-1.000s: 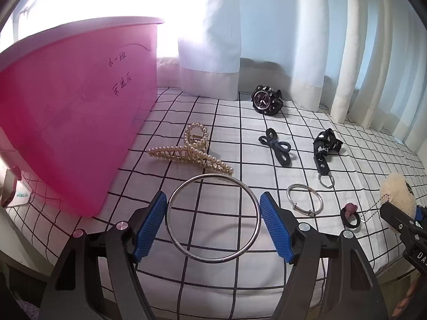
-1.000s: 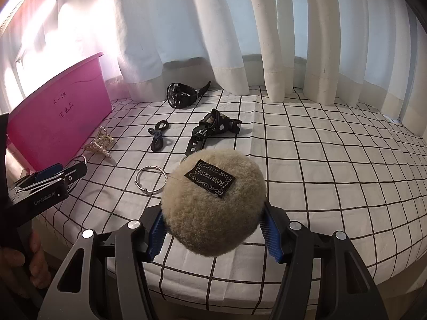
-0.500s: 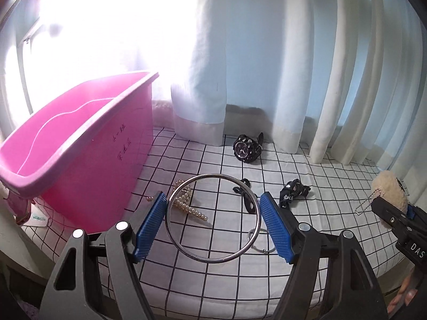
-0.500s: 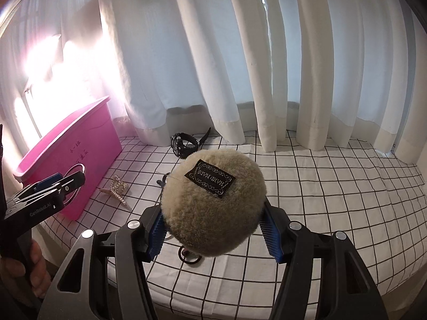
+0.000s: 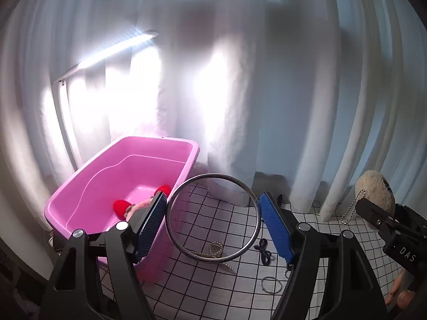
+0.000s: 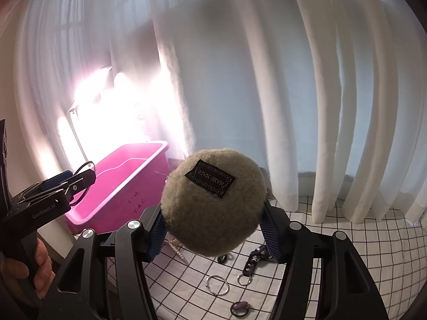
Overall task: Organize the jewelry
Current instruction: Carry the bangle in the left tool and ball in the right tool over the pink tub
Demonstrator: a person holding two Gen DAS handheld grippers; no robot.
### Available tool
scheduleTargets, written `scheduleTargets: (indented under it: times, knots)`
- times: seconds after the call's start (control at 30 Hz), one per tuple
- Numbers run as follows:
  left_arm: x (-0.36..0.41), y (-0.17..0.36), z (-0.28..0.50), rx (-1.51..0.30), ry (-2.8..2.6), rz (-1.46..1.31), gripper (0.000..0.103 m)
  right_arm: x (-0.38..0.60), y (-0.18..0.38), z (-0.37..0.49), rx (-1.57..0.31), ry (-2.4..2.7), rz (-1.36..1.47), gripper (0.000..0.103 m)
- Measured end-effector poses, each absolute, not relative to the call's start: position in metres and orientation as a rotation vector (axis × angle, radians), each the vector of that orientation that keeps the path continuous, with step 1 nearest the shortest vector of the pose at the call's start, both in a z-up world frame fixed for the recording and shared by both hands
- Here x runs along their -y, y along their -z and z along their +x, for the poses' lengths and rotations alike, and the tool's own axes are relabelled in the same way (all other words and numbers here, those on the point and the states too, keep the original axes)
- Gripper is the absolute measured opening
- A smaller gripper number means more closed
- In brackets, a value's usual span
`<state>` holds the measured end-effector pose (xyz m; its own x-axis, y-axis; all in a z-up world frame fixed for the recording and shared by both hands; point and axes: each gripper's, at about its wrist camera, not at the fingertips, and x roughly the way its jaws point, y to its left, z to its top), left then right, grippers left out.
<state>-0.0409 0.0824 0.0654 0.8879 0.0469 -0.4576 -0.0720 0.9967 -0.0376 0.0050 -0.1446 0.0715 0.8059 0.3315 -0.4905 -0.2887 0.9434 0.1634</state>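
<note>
My left gripper [image 5: 213, 226] is shut on a large silver bangle [image 5: 254, 237] and holds it high above the checked cloth, just right of the pink bin [image 5: 88, 186]. The bin holds a plush item with red parts [image 5: 121, 206]. My right gripper [image 6: 212, 230] is shut on a beige fluffy pom-pom [image 6: 210, 213] with a black label, also raised high; it shows at the right in the left wrist view [image 5: 373, 192] with its bead chain. The left gripper appears at the left of the right wrist view [image 6: 53, 186], beside the bin [image 6: 128, 186].
On the checked cloth [image 5: 202, 288] lie a pearl hair claw [image 5: 216, 250], a dark hair tie [image 5: 264, 250], a small silver ring [image 5: 271, 284], a black strap with ring [image 6: 253, 258] and a small dark ring [image 6: 240, 308]. White curtains [image 6: 320, 106] hang behind.
Both grippers have risen well above the cloth with their items. The left one now looks down into the pink bin from beside it; the jewelry on the cloth looks smaller and lower.
</note>
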Motion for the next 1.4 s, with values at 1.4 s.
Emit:
scheduleTargets:
  times: [1.4]
  knots:
    - [-0.31,0.028,0.085,-0.987,-0.421,-0.369,0.07,-0.176,0.001,0.243,-1.13,-0.812,-0.228,0.059]
